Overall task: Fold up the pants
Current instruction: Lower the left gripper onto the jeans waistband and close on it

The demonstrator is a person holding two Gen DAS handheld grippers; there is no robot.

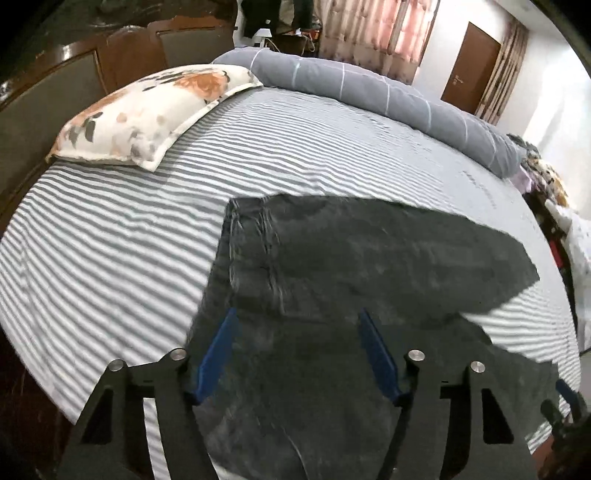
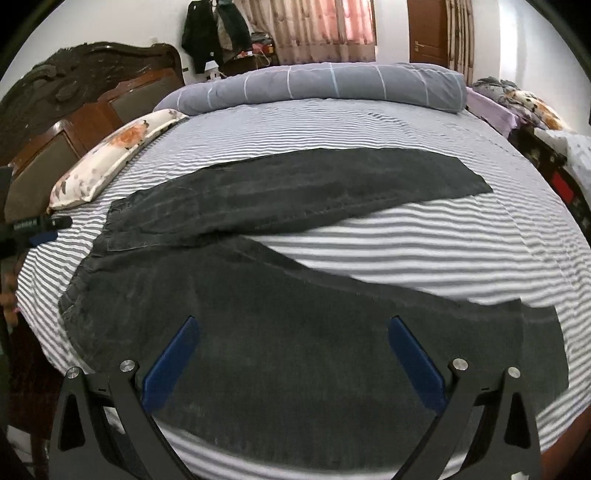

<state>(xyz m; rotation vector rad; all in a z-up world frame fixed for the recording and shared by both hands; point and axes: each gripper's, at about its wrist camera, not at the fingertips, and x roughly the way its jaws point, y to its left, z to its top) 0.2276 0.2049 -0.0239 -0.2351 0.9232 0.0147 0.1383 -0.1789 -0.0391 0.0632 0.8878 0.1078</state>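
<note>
**Dark pants spread on a striped bed, both grippers above them**

The pants [image 2: 280, 192] lie flat on the bed [image 2: 388, 236], which carries a grey-and-white striped sheet. In the right wrist view the waistband sits toward 9 o'clock and the two legs fan out toward 3 o'clock, parted by a wedge of bare sheet; the farther leg runs across the middle of the bed, the nearer leg fills the foreground.

The left gripper [image 1: 297, 314] hangs over the upper part of the pants near the fly seam. Its blue fingers [image 1: 218, 354] stand apart with only flat cloth seen beyond them, so it is released and grasps nothing.

The right gripper [image 2: 291, 321] hangs over the nearer leg, its blue fingers [image 2: 417, 365] spread wide, likewise released with no cloth pinched.

A floral pillow [image 1: 147, 118] rests toward 10 o'clock on the bed, beside the wooden headboard [image 2: 92, 88]. A rolled grey quilt [image 2: 325, 85] lies along the far edge at 12 o'clock. Pink curtains [image 2: 314, 29] and a brown door [image 2: 424, 29] stand behind.
</note>
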